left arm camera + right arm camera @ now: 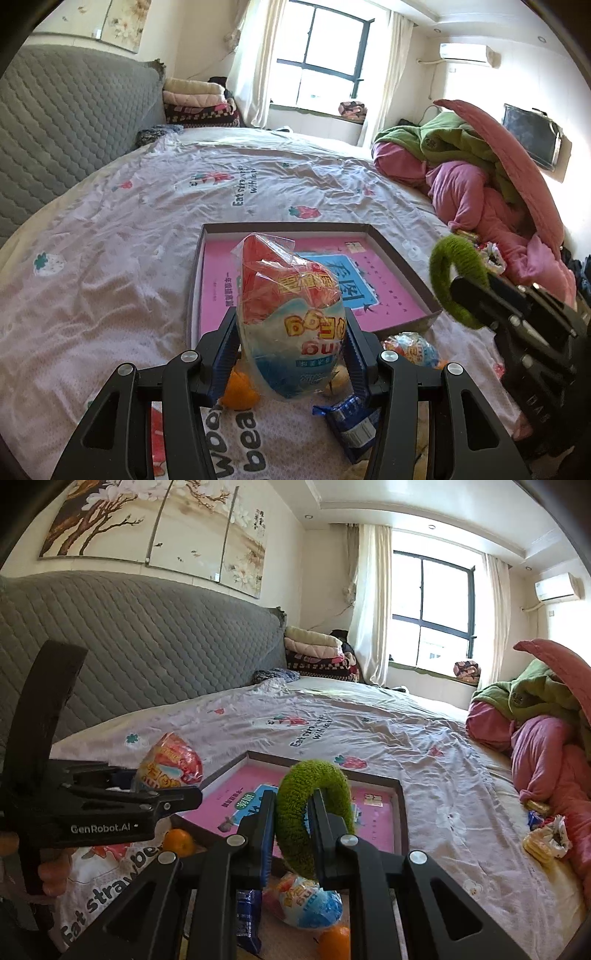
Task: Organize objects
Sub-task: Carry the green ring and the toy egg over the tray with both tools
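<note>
We have both tongs loaded. The left tongs pinch a wrapped toy egg between their blue pads, standing half spread around its belly, with the crinkled plastic tail of the wrapper sticking up above. The right tongs are pressed together on a fuzzy green ring, gripping one side of it so the rest loops up and over the fingers. Both loads hang in the air over the near part of the bed, just short of the shallow box with the pink book lying flat in it.

Under our tongs the loose things are scattered at the near edge of the bed: a second wrapped egg, two small oranges and a blue packet. A heap of pink and green bedding is piled at the right side.

What worries us most is the egg. Its smooth, rounded shell under slippery film could squirt out of the pads if the grip loosens or tilts. The ring is soft and held off centre, so it may swing and catch the box wall. The two tongs also ride close together, and could knock each other over the box.
</note>
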`<state>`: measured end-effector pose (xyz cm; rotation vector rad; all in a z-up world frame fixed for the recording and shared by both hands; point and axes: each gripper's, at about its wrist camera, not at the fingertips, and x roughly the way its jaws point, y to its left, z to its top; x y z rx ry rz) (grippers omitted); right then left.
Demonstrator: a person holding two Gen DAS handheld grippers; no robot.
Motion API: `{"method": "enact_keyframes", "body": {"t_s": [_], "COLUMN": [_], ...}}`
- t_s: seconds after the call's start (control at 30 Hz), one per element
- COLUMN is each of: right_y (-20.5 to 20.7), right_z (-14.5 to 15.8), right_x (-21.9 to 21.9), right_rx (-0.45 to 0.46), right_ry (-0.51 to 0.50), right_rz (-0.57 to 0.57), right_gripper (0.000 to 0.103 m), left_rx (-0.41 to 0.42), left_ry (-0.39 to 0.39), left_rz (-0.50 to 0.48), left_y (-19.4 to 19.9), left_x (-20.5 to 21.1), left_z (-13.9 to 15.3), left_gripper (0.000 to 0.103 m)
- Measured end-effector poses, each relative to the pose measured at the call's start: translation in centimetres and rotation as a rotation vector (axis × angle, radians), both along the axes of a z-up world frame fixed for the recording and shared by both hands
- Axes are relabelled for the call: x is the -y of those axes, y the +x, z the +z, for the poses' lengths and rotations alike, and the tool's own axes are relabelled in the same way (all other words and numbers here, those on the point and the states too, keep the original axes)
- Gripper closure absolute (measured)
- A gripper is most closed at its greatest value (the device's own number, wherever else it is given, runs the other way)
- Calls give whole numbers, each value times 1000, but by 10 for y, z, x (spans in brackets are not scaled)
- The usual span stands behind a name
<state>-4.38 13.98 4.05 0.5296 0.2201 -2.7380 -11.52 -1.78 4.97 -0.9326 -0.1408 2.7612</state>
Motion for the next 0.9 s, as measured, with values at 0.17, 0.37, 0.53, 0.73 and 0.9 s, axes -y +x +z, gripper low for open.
{"method": "enact_keyframes", "body": {"t_s": [0.17,0.37,0.53,0.73,0.9], "right_y": [-7,-21,-36,-49,-61], "right_z": [-4,-1,4,3,-1], "right_x": [-2,-2,-7,-12,-14], "right_rx": [8,-15,-16,6,47], "right_ry": [-4,27,42,54,65], "right_rz": [13,9,-3,-7,3], "right_gripper": [85,85,85,85,85], "left_rx": [-15,-29,-44,-35,1], "left_ry": [-17,-31,-45,-42,-49], "left_rz": [-4,-12,-18,-31,-34], "left_y": [-11,-26,-38,-49,-57], "left_x": [-3,-4,-3,-4,-4], "left_z": [4,6,8,7,-5], "left_gripper": [49,49,49,49,49]}}
